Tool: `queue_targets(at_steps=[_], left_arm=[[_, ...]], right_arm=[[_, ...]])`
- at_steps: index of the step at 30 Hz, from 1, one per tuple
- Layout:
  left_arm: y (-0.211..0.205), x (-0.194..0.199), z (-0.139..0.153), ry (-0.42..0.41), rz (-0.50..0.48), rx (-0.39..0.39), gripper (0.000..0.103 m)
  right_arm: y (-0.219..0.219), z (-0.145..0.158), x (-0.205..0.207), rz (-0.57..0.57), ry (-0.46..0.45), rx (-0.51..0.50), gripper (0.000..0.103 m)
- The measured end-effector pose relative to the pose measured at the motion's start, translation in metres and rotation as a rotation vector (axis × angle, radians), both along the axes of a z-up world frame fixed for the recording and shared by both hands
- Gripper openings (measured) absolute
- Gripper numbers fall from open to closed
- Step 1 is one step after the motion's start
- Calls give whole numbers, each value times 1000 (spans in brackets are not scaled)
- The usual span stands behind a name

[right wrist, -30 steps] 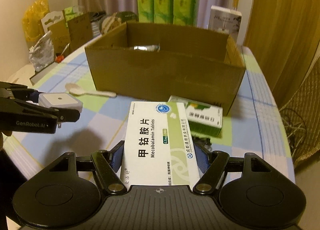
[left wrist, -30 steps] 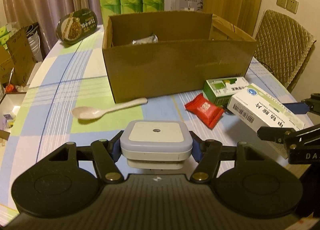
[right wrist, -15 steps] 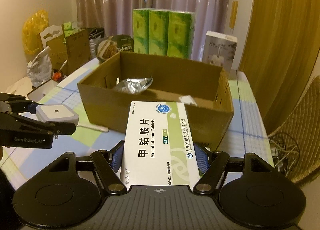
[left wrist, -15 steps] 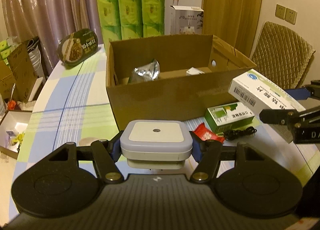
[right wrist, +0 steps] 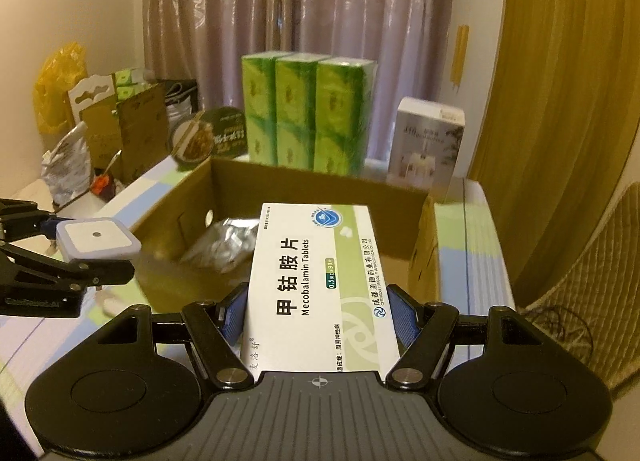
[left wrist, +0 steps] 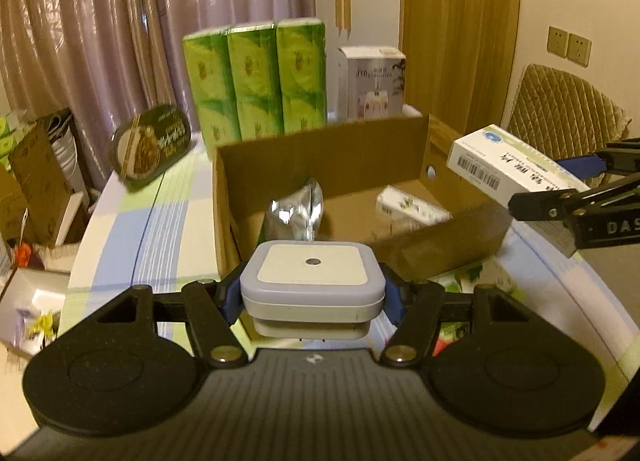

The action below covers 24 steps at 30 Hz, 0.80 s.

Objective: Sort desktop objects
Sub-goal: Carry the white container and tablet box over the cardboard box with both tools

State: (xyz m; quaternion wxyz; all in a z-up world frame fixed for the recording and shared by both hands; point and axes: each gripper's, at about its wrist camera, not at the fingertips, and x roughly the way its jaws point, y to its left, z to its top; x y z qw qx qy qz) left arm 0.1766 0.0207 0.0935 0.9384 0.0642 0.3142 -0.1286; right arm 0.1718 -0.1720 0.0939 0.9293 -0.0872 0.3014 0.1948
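Two grippers are gripping: left gripper (left wrist: 313, 293) clamping a square grey-white plastic device (left wrist: 312, 275), right gripper (right wrist: 320, 317) clamping a white-green cardboard tablet box (right wrist: 316, 285), above the open brown cardboard carton (left wrist: 440, 239).

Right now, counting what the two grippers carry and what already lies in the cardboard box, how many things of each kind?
Held night lights: 1, the square night light in the left gripper
Held medicine boxes: 1, the Mecobalamin box in the right gripper
Foil pouches in the cardboard box: 1, the foil pouch
Small white packs in it: 1, the white pack
Total: 4
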Motion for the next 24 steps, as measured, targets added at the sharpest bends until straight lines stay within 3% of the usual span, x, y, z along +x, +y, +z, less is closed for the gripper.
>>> queue_targets(at_steps=[12, 24], left_arm=[[-21, 80, 25, -29, -56, -57, 61], [-28, 136, -16, 56, -47, -71, 61]], right_arm=[[5, 4, 77, -1, 15, 9, 68], [-6, -31, 125, -46, 105, 25, 68]])
